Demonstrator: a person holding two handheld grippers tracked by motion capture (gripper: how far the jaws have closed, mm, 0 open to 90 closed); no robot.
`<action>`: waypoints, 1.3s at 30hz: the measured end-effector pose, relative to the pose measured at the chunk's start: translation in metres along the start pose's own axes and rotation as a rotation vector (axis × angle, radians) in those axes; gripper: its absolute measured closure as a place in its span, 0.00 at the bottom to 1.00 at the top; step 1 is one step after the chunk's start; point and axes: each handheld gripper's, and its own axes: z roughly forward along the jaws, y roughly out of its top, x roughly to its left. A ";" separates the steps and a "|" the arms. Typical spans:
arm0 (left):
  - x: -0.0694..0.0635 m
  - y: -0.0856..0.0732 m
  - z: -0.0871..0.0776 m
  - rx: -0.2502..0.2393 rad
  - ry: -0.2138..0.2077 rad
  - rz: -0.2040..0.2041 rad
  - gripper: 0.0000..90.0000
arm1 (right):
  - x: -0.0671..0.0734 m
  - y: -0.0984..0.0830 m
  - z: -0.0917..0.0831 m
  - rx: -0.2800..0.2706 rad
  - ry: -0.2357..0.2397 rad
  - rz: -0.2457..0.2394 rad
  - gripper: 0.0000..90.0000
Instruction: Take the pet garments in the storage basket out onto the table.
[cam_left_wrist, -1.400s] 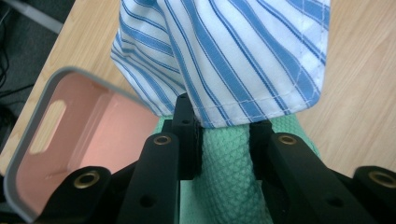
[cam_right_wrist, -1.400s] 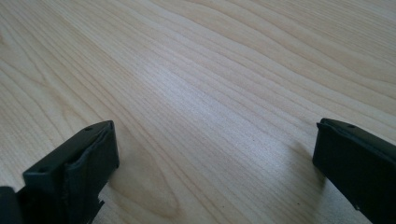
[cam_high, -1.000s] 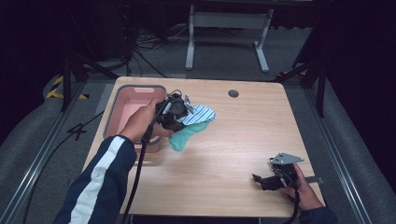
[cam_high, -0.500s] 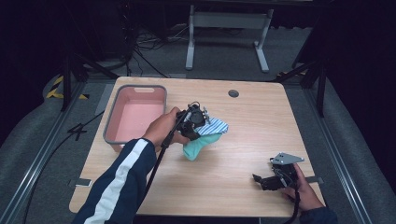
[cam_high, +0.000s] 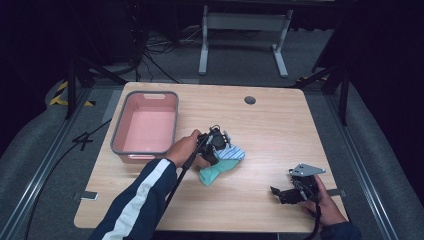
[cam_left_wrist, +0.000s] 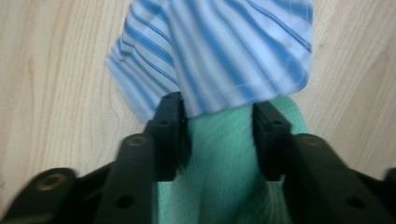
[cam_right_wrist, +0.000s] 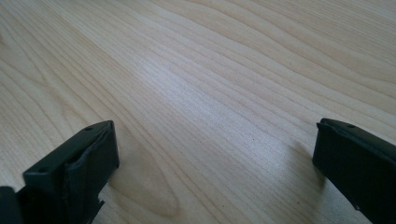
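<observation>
**Cloths carried from the bin edge and set down mid-counter**

Since the earlier frame the left hand has travelled away from the pink bin and sunk toward the middle of the counter, bringing the two cloths with it; they now lie on the wood instead of hanging beside the bin.

Largest first: the counter is mostly bare, and the bin stands empty at its far left, well apart from the cloths, so the bundle looks to have been lifted out for handling in open space.

The left gripper hovers low over the bundle, pointing down at it. Its jaws have just been opening. In the left gripper view the green cloth runs up between them, the pads close to either side of it, though the hold appears to be letting go; the likely reason is to leave the cloth resting on the counter.

The striped cloth lies over the far end of the green one, touching it, just beyond the jaw tips. In the high view the green cloth sticks out toward the person and the striped cloth sits beside the gripper.

The right gripper rests near the counter's near right corner, well apart from the cloths, its jaws wide apart over bare wood, seemingly parked until needed.
</observation>
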 end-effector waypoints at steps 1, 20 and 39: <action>-0.003 -0.002 -0.001 -0.008 0.014 -0.008 0.59 | 0.000 0.000 0.000 -0.001 0.000 -0.002 0.01; -0.017 -0.053 -0.051 -0.224 0.084 -0.041 0.36 | 0.000 0.000 0.000 0.000 0.000 0.000 0.01; -0.036 -0.112 -0.080 -0.278 0.162 -0.021 0.31 | 0.000 0.000 0.000 0.000 -0.001 0.000 0.01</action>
